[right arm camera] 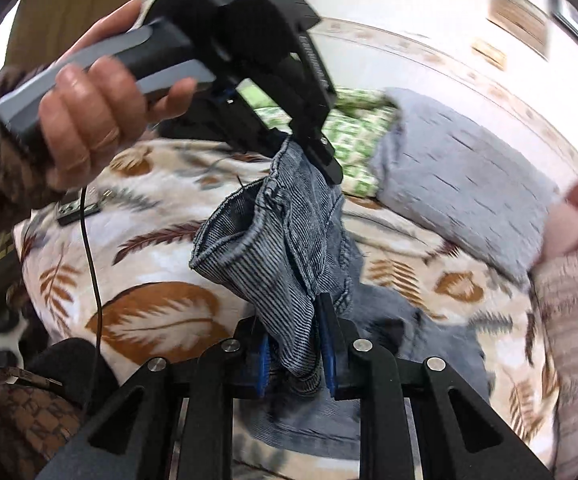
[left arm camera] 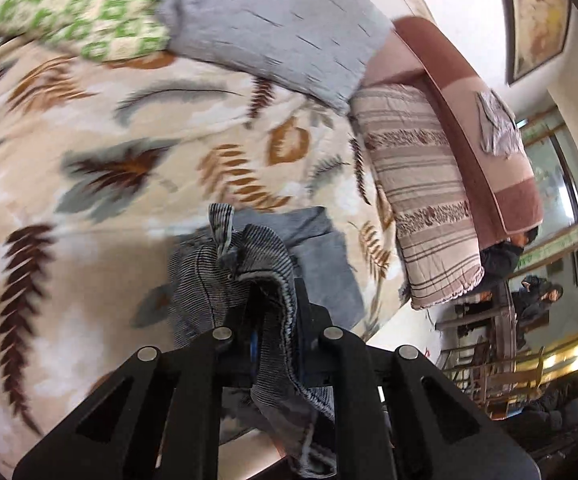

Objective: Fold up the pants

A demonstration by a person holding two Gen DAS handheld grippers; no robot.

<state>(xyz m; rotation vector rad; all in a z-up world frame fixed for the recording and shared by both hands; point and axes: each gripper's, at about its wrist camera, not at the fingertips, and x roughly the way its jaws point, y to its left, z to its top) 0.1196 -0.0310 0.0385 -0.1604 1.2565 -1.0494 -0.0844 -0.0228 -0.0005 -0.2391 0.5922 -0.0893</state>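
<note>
Right wrist view: right gripper [right arm camera: 294, 354] clenched on the pants [right arm camera: 273, 240], which hang bunched above the leaf-print bedspread [right arm camera: 161, 320]. At 12 o'clock, the left gripper [right arm camera: 321, 160], held by a hand [right arm camera: 85, 120], grips the same pants. Grey pillow [right arm camera: 461, 184] at 2 o'clock.

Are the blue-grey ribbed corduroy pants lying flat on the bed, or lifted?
Lifted. The blue-grey ribbed corduroy pants hang bunched between the left gripper and right gripper, both shut on the fabric, above the leaf-patterned bedspread.

Bedroom: bed [left arm camera: 89, 184], pillows [left arm camera: 273, 28]
</note>
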